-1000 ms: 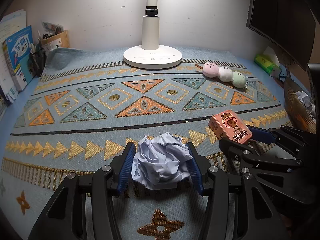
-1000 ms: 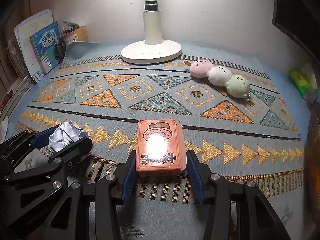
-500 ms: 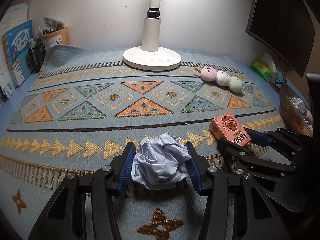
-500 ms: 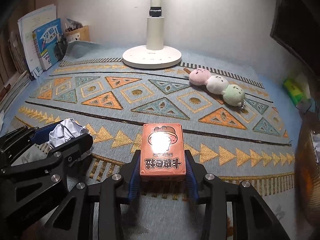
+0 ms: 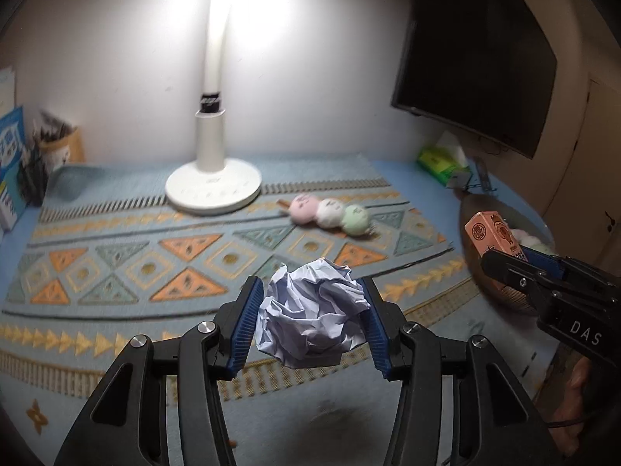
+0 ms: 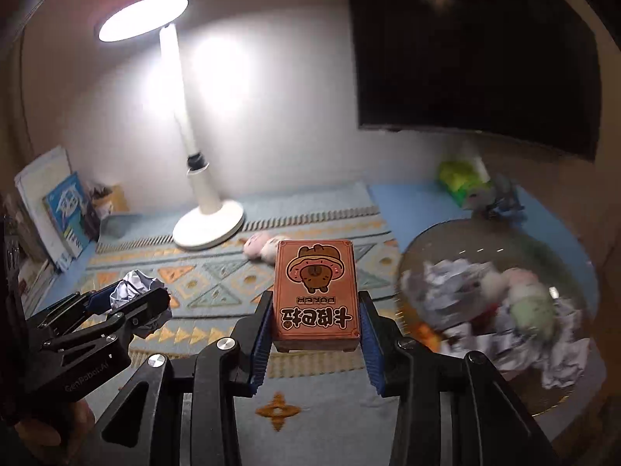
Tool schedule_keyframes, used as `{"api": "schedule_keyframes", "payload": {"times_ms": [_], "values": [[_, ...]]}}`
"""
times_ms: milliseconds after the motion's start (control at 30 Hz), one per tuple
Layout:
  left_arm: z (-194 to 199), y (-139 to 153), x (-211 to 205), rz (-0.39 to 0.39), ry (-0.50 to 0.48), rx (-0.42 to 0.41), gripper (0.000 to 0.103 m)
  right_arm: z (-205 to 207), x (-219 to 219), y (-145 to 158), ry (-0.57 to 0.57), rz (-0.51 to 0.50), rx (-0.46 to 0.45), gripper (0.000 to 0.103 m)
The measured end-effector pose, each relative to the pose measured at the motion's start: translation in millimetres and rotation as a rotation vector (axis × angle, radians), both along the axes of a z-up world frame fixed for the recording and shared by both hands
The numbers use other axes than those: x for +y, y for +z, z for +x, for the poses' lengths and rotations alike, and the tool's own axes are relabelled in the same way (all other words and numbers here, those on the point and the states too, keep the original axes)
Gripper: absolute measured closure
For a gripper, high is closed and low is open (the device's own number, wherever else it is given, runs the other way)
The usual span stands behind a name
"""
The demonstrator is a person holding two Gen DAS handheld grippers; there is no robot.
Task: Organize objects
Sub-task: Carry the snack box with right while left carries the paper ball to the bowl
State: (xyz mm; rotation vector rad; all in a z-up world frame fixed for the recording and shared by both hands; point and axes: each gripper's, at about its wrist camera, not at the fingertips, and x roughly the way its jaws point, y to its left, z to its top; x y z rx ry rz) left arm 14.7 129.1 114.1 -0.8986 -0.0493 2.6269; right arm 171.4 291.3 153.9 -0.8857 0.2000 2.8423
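Your left tongs (image 5: pixel 310 322) are pinching the paper ball (image 5: pixel 312 320) and your right tongs (image 6: pixel 314 334) are pinching the card box (image 6: pixel 315 295), both lifted clear above the rug (image 5: pixel 116 256), with the bin (image 6: pixel 446 248) just to the right of the box. Judging by the crumpled paper already in that bin, carry the ball well over its rim before you let the pads part, since a light ball can roll off the edge. Keep the box squeezed level and give the left tongs room.
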Motion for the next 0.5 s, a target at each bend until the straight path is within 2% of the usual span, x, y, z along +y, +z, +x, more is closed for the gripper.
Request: {"api": "schedule_keyframes", "payload": {"times_ms": [133,233,333,500], "values": [[-4.8,50.2,56.6,0.012,-0.104,0.087,0.056,36.4,60.0,43.1,-0.154,-0.014,0.114,0.063],[-13.5,74.4,100.2,0.042,-0.181,0.122,0.056,55.0,100.9,57.9,-0.24,-0.049,0.157,0.063],[-20.8,80.3,139.8,0.06,-0.234,0.125,0.056,58.9,130.2,53.8,-0.293,-0.083,0.138,0.063],[-30.8,62.2,191.9,0.08,-0.31,0.085,0.056,46.2,155.9,31.8,-0.335,-0.114,0.078,0.063]]}}
